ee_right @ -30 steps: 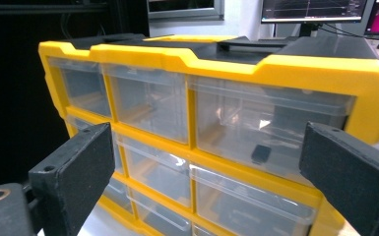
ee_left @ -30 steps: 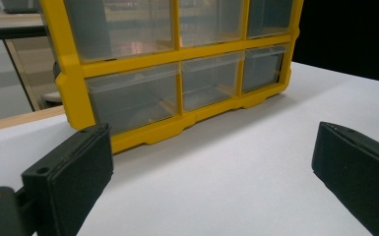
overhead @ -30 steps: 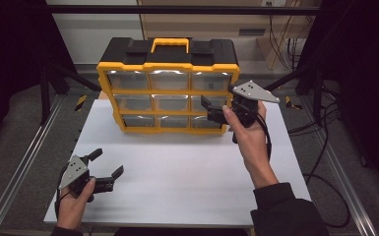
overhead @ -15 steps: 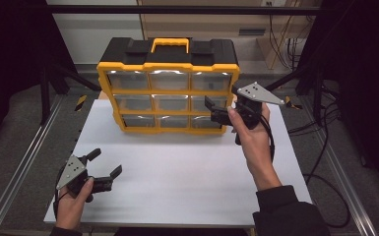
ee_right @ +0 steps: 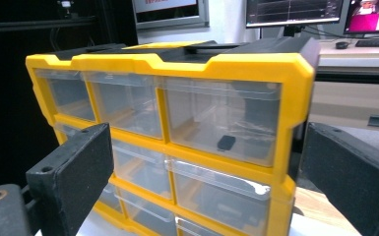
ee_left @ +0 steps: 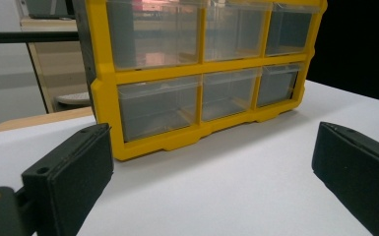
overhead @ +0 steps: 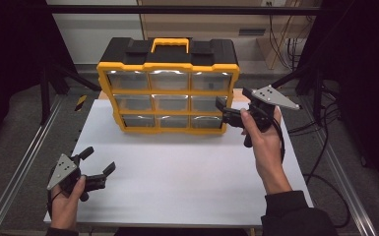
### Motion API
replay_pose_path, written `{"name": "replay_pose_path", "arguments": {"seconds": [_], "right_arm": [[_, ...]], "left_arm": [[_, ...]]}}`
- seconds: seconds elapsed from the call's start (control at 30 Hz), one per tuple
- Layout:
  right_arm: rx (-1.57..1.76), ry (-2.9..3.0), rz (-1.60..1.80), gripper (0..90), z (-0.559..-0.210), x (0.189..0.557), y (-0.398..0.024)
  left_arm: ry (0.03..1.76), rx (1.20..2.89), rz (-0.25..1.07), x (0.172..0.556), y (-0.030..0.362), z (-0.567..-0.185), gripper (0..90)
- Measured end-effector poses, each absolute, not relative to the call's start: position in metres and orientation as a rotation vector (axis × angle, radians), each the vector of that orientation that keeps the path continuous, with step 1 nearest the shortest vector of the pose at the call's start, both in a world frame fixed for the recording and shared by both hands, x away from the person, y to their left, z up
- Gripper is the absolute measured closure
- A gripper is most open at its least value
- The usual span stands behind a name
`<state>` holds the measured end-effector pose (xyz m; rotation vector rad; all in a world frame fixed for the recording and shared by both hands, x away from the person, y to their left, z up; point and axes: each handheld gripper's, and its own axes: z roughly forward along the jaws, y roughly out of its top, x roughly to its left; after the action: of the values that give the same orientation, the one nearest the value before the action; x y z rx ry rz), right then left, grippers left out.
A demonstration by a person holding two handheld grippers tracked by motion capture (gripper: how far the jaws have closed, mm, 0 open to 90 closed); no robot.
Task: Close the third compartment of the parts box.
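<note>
**Right gripper closing in on the drawer cabinet**

Here we are holding the right gripper [overhead: 225,109] up at the right end of the yellow drawer cabinet [overhead: 167,91], level with its middle and lower rows of drawers. Its jaws are standing wide apart and are gripping nothing; in the right gripper view they are framing the cabinet's right-hand column of clear drawers. A small dark object [ee_right: 226,142] is lying inside the top right drawer [ee_right: 221,120]. We cannot tell whether the jaw tips are touching the cabinet's front or hanging just short of it.

We are keeping the left gripper [overhead: 97,167] low at the near left corner of the white tabletop [overhead: 177,172], well apart from the cabinet. Its jaws are also spread wide and empty, pointing across the bare surface toward the cabinet's bottom row.

The cabinet is standing upright at the far edge of the tabletop, its nine clear drawers facing us, all of them looking shut. Its black top is carrying a yellow handle [overhead: 170,44].
</note>
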<state>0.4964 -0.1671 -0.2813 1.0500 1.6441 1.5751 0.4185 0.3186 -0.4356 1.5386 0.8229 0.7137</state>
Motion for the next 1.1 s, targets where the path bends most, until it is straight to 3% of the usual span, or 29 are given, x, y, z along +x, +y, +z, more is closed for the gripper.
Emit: {"name": "replay_pose_path", "arguments": {"seconds": [1.1], "right_arm": [[1.044, 1.561, 1.512, 2.7, -0.295, 0.478, -0.225]], "left_arm": [[0.836, 1.512, 0.700, 0.418, 0.326, -0.437, 1.6]]}}
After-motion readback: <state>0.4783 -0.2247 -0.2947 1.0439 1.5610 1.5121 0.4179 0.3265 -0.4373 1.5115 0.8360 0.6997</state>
